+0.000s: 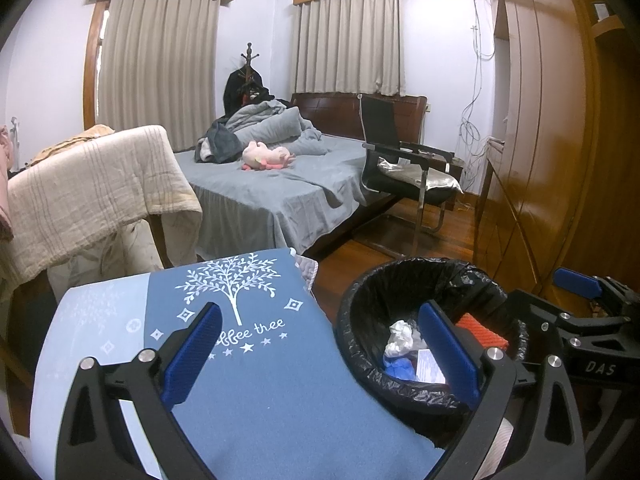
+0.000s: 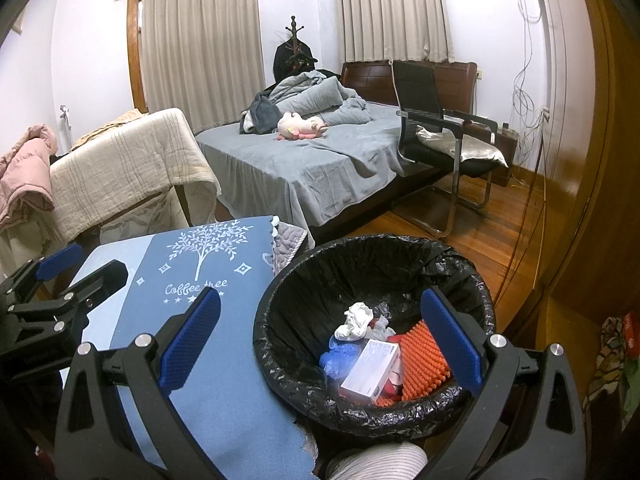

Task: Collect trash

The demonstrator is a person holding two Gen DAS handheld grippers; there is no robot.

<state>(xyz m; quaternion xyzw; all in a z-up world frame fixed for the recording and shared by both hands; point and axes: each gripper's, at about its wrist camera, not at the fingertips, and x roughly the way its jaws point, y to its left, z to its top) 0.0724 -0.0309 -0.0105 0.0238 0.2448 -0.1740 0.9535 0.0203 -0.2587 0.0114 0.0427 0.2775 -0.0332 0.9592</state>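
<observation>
Both grippers (image 1: pixel 320 356) (image 2: pixel 320 344) empty, jaws spread, over lined bin (image 2: pixel 280 364) w/ trash.

Left gripper (image 1: pixel 320 354) and right gripper (image 2: pixel 320 344) both spread wide, side by side

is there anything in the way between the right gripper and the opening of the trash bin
Nothing visible blocks it. The right gripper, open and empty, hangs just above the black-lined trash bin, whose mouth is uncovered, with a white box and crumpled tissue already inside.

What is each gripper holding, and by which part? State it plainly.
Nothing. The left gripper and the right gripper are both open and empty; the trash lies loose in the bin.
</observation>
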